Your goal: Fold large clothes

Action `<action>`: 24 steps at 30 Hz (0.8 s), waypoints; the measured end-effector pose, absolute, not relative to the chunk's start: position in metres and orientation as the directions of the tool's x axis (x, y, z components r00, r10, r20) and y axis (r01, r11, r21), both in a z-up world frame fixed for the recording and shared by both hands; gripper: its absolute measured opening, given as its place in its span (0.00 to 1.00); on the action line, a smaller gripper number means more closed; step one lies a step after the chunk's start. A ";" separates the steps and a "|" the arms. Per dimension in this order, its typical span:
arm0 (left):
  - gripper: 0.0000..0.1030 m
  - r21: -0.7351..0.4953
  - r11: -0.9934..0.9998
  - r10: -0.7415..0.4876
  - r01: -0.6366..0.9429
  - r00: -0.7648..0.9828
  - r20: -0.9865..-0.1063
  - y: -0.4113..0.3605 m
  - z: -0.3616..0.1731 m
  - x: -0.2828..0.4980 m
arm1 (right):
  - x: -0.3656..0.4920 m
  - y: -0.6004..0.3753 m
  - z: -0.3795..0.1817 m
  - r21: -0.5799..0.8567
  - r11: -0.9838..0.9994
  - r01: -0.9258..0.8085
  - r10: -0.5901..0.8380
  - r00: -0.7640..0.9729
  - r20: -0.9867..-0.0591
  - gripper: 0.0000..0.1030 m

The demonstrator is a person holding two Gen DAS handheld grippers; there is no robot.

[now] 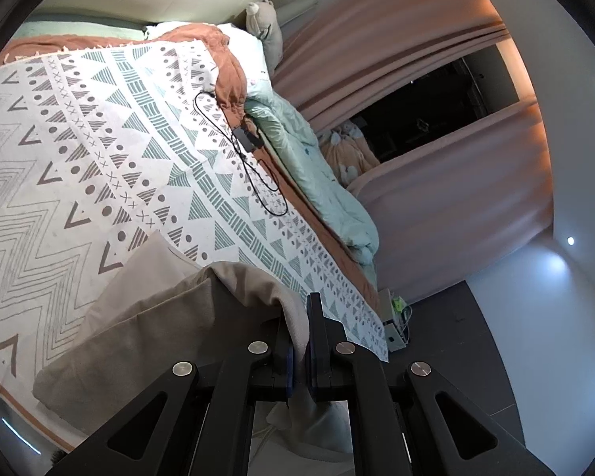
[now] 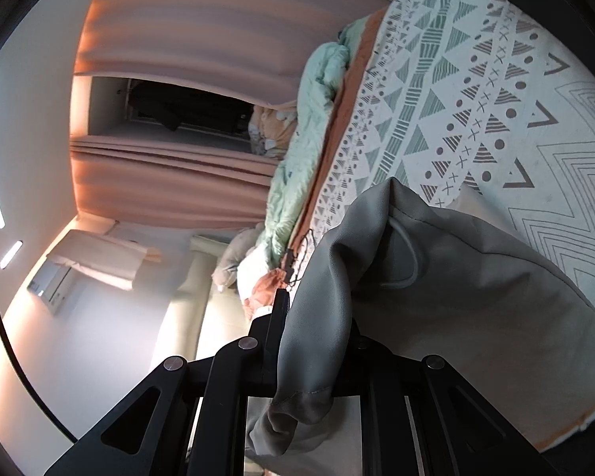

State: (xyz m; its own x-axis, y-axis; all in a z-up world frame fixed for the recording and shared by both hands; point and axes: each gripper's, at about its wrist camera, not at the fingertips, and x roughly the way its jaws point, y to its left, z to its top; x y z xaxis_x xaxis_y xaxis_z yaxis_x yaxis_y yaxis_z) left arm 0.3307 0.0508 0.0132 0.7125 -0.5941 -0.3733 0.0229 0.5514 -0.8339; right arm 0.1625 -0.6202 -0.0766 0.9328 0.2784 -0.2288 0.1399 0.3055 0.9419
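A large grey-beige garment (image 1: pixel 139 317) lies partly on a bed with a patterned white blanket (image 1: pixel 79 139). My left gripper (image 1: pixel 299 337) is shut on an edge of the garment, and cloth drapes over the left finger. In the right wrist view the same garment (image 2: pixel 456 297) hangs in bulky folds over my right gripper (image 2: pixel 317 317), which is shut on its cloth. Only the left finger (image 2: pixel 279 309) shows; the right one is hidden under fabric. A curved seam like a pocket or neckline shows on the cloth.
A black cable with a small box (image 1: pixel 246 139) lies on the blanket near its far edge. A mint quilt (image 1: pixel 317 182) and an orange quilt (image 1: pixel 218 51) are bunched along the bed's side. Pink curtains (image 1: pixel 416 59) frame a dark window. Dark floor (image 1: pixel 456 337) lies beside the bed.
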 end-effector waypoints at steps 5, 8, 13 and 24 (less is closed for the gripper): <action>0.04 -0.821 0.570 -0.574 -0.033 0.698 -0.427 0.040 -0.012 0.363 | 0.192 -0.629 -0.100 0.937 0.293 0.190 0.283 0.919 -0.275 0.15; 0.04 -0.810 0.583 -0.561 -0.070 0.686 -0.463 0.034 -0.029 0.380 | 0.206 -0.631 -0.117 0.928 0.295 0.227 0.288 0.905 -0.313 0.15; 0.05 -0.792 0.599 -0.548 -0.122 0.658 -0.516 0.028 -0.059 0.404 | 0.224 -0.636 -0.145 0.914 0.291 0.283 0.290 0.884 -0.366 0.16; 0.31 -0.764 0.621 -0.545 -0.174 0.605 -0.581 0.022 -0.101 0.445 | 0.256 -0.635 -0.151 0.870 0.393 0.297 0.261 0.871 -0.415 0.62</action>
